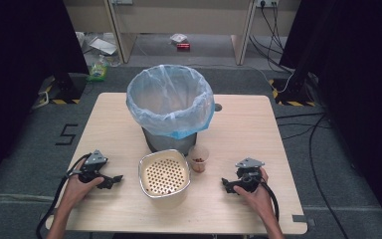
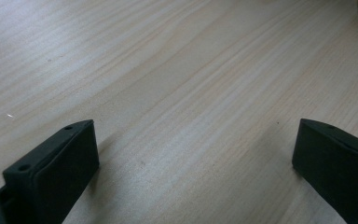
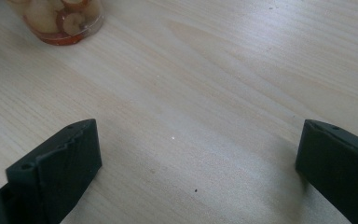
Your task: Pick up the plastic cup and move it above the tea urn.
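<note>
**A:** Three containers on the table, all clustered mid-table. Far one: a dark bin lined with a pale blue plastic bag, bag rim folded over the outside. Can't see anything inside it from the high view.

**B:** Near ones?

**A:** Metal tub with a cream perforated insert, just near of the bin. Holes visible across the bottom, looks bare inside. Just right of it, touching or nearly, a small clear cup with reddish-brown and pale chunks in it. The right gripper view shows the cup at top left, pieces packed at the bottom.

**B:** Grippers?

**A:** Left hand-held gripper low on the table near-left, left hand on it, jaws wide apart, bare wood between them. Right hand-held gripper near-right in the right hand, jaws also spread wide, nothing between them.

**B:** Room to move?

**A:** Bare wood left of the tub out to the left edge, and right of the cup to the right edge. Far corners both bare. The near edge sits close behind both hands. The bin stands set in from the far edge, with a small dark round spot on the table just right of it.
</note>
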Available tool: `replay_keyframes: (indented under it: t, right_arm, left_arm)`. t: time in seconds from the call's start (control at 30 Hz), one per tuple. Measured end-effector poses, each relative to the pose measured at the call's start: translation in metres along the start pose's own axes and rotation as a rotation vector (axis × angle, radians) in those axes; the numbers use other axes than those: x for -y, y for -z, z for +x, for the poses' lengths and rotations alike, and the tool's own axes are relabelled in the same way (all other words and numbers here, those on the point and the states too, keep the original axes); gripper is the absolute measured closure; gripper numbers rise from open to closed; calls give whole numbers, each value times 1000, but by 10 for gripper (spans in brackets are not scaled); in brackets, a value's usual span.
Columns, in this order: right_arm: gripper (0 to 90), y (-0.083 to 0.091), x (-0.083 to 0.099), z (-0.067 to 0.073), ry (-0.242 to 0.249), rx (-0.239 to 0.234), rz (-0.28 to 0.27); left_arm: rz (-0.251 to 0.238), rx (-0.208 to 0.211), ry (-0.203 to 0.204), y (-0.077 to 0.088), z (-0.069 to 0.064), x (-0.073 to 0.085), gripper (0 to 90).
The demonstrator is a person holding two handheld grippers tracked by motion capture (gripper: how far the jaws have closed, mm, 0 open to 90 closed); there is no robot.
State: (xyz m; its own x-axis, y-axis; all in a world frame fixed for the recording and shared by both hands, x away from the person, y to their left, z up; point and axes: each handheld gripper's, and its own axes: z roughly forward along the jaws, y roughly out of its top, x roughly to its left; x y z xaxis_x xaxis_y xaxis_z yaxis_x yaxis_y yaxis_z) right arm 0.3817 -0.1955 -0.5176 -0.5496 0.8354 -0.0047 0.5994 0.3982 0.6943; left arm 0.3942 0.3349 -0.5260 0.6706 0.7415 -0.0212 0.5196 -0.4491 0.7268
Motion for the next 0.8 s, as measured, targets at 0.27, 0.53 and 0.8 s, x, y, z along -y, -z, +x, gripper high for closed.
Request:
replay_keyframes:
  t: [0.27,0.53,0.8]
  right_arm:
    - [15,0,0,1,-10,7,-1]
    - [209,12,-9,4,25,24,-61]
    - [334,31,-29,6,-20,-16,-184]
  left_arm:
    - [0,0,0,0,0,0,0]
    - [-1,0,0,0,0,0,0]
    - [0,0,0,0,0,0,0]
